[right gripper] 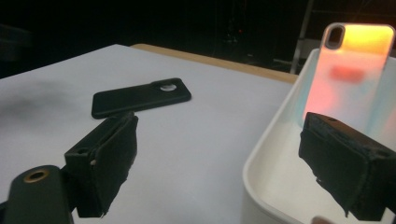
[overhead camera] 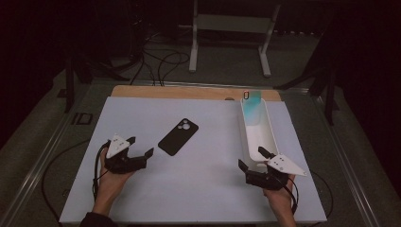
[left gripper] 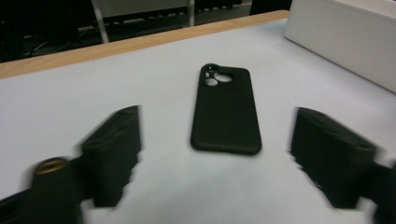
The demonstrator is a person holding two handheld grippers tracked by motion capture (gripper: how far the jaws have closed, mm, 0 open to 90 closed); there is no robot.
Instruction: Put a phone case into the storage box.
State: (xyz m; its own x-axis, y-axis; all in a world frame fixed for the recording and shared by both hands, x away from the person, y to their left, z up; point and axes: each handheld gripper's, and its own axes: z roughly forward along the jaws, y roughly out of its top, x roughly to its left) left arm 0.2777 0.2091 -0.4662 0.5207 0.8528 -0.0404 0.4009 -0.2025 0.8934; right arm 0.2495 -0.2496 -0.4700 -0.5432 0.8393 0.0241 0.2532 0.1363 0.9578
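A black phone case [overhead camera: 178,136] lies flat on the white mat, camera cutout toward the far side. My left gripper [overhead camera: 141,146] is open just to its near left, with nothing between the jaws; in the left gripper view the black case [left gripper: 226,109] lies a little beyond them. A long white tray [overhead camera: 269,137] stands at the right, and a translucent phone case [overhead camera: 251,106] leans upright at its far end. My right gripper [overhead camera: 251,156] is open at the tray's near end. Its jaws straddle the tray rim [right gripper: 266,154], one outside and one inside, and hold nothing.
The white mat [overhead camera: 213,189] covers a wooden table whose bare edge [overhead camera: 189,92] shows along the far side. Beyond the table, a metal stand [overhead camera: 231,28] and cables [overhead camera: 161,61] sit on the dark floor.
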